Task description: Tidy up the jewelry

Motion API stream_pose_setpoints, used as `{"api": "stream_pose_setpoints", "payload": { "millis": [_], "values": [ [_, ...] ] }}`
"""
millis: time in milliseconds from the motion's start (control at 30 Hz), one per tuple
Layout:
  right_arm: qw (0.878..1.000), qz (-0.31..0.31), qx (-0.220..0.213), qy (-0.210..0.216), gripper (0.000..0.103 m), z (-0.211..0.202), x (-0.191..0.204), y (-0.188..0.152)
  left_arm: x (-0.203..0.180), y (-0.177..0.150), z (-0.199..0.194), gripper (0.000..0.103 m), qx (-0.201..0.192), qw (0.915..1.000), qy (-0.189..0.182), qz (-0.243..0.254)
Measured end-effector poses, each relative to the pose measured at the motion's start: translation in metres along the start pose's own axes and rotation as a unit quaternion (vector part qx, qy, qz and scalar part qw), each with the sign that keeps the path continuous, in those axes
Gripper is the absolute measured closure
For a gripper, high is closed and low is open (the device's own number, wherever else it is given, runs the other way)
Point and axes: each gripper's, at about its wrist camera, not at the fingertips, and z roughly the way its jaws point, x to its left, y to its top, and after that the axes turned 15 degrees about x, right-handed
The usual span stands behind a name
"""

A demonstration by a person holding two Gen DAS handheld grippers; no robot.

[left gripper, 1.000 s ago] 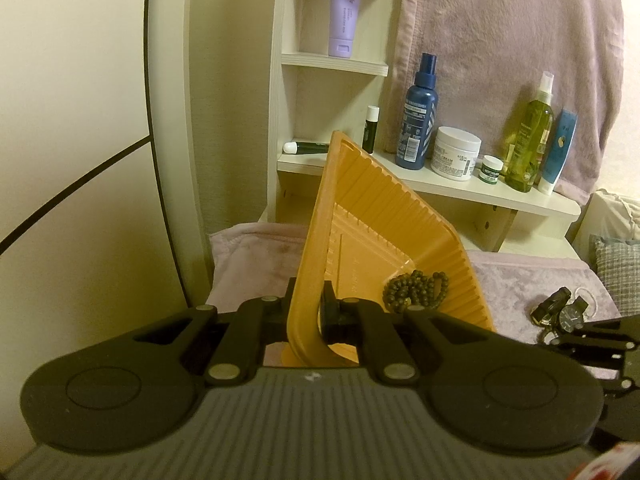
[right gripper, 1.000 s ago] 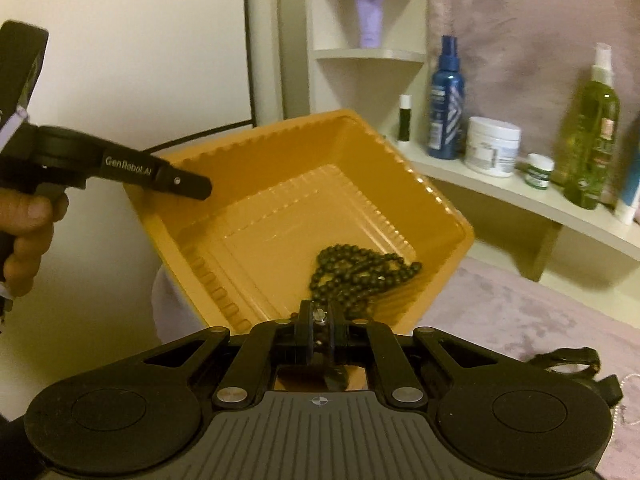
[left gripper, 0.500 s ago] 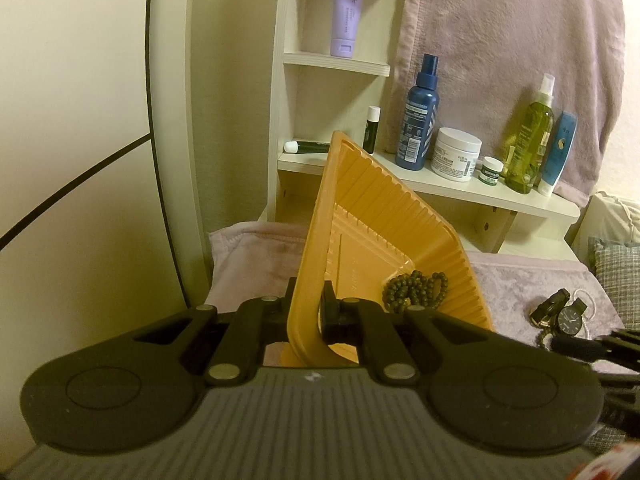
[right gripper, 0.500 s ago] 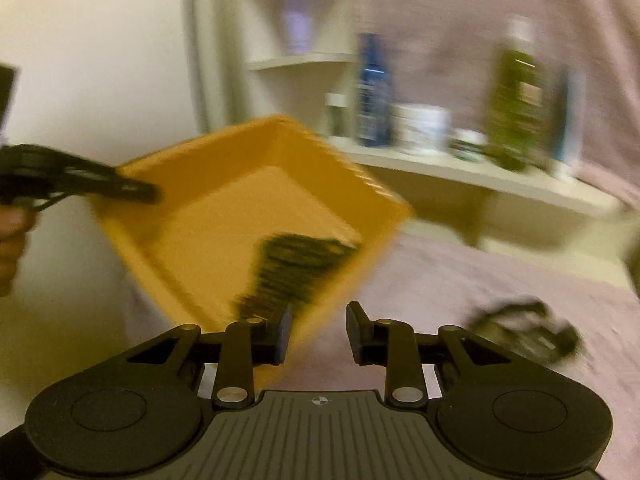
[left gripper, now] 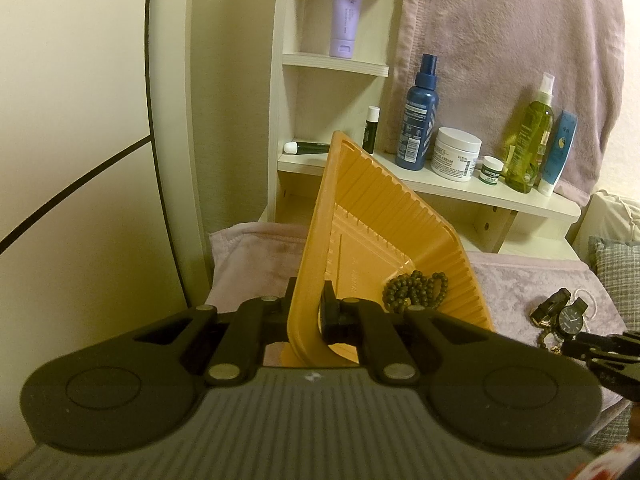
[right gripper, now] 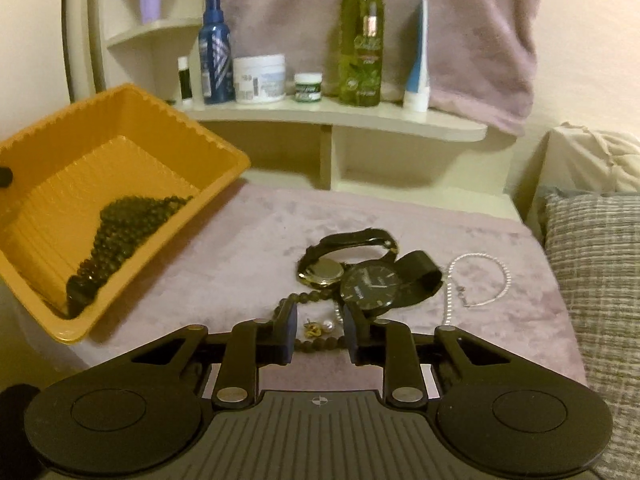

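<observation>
My left gripper [left gripper: 306,316] is shut on the near rim of a tilted orange tray [left gripper: 380,240], lifted above the pink cloth. A dark bead necklace [left gripper: 414,290] lies heaped in the tray's low corner [right gripper: 124,224]. My right gripper [right gripper: 319,332] hovers low over a jewelry pile on the cloth, its jaws closing but touching nothing. Between its fingers lie a gold pearl earring [right gripper: 320,327] and a dark bead strand [right gripper: 316,344]. Just beyond are a black-dial watch [right gripper: 372,284], a gold watch [right gripper: 324,270] and a silver chain [right gripper: 480,280].
A white shelf [right gripper: 340,118] at the back carries a blue bottle [right gripper: 216,52], a cream jar [right gripper: 260,78], a green spray bottle [right gripper: 362,40] and tubes. A grey checked pillow [right gripper: 596,280] borders the cloth on the right. A white wall panel stands on the left.
My right gripper let go of the bead necklace in the tray, opened, then swung right and down to the jewelry pile. The left gripper and tray stayed put.
</observation>
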Motion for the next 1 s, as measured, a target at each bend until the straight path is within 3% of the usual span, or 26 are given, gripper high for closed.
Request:
{"api": "stream_pose_setpoints", "payload": {
  "millis": [467,667,767,1000],
  "values": [
    [0.999,-0.021,0.017,-0.018,0.086,0.023,0.006,0.0,0.001,0.001,0.001,0.096,0.002,1.0,0.001,-0.001],
    [0.999,-0.032,-0.003,-0.024,0.087,0.013,0.011,0.003,0.001,0.001,0.001,0.096,0.002,1.0,0.001,0.0],
    [0.999,-0.038,-0.02,-0.009,0.087,-0.001,0.017,0.011,0.001,0.001,0.001,0.096,0.002,1.0,0.001,0.0],
    [0.99,-0.091,-0.055,0.09,0.087,-0.033,0.058,0.038,0.002,0.001,0.002,0.096,0.001,1.0,0.0,0.0]
  ]
}}
